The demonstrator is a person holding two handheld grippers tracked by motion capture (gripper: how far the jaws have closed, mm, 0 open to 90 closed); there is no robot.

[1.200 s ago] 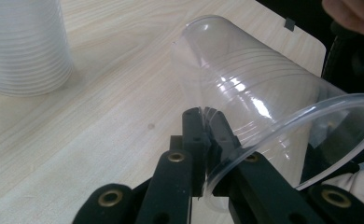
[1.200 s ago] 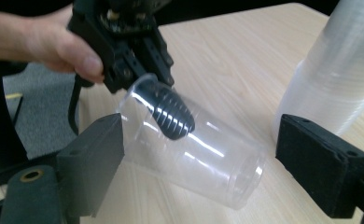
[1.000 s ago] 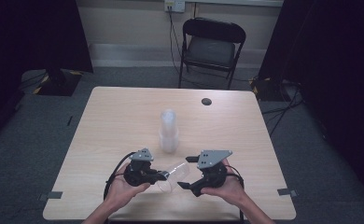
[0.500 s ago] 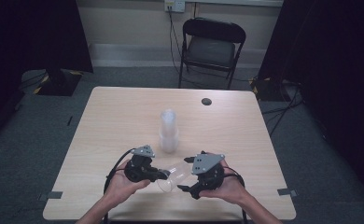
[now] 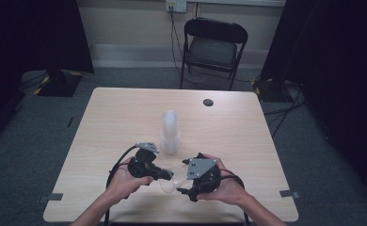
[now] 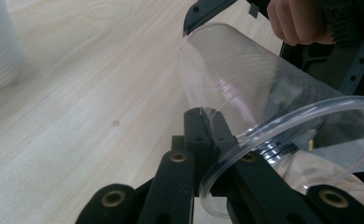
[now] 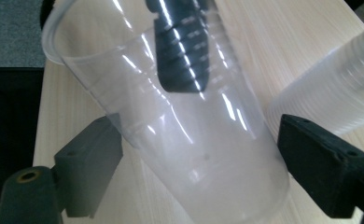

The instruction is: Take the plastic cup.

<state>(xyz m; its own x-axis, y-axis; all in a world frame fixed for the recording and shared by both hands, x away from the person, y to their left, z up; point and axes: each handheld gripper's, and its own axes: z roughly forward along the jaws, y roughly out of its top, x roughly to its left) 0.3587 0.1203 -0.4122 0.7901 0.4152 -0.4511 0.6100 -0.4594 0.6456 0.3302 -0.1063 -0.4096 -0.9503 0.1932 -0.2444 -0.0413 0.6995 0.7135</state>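
Note:
A clear plastic cup (image 5: 167,181) lies on its side in the air between my two grippers, low over the table's front part. My left gripper (image 5: 164,175) is shut on the cup's rim (image 6: 283,123), one jaw inside and one outside. The cup's base points at my right gripper (image 5: 183,190), whose jaws stand wide open on either side of the cup (image 7: 194,140) without touching it. Through the cup wall the left gripper's inner jaw appears as a dark ridged shape. A tall stack of clear cups (image 5: 170,133) stands upright mid-table, just beyond both grippers.
The light wooden table (image 5: 115,117) carries a small dark round disc (image 5: 208,102) near its far edge. A black folding chair (image 5: 214,47) stands behind the table. The cup stack (image 7: 339,88) sits close on the right gripper's far side.
My right gripper has moved left and a little toward the front edge, bringing its open jaws around the cup's base. The left gripper has held the cup almost still.

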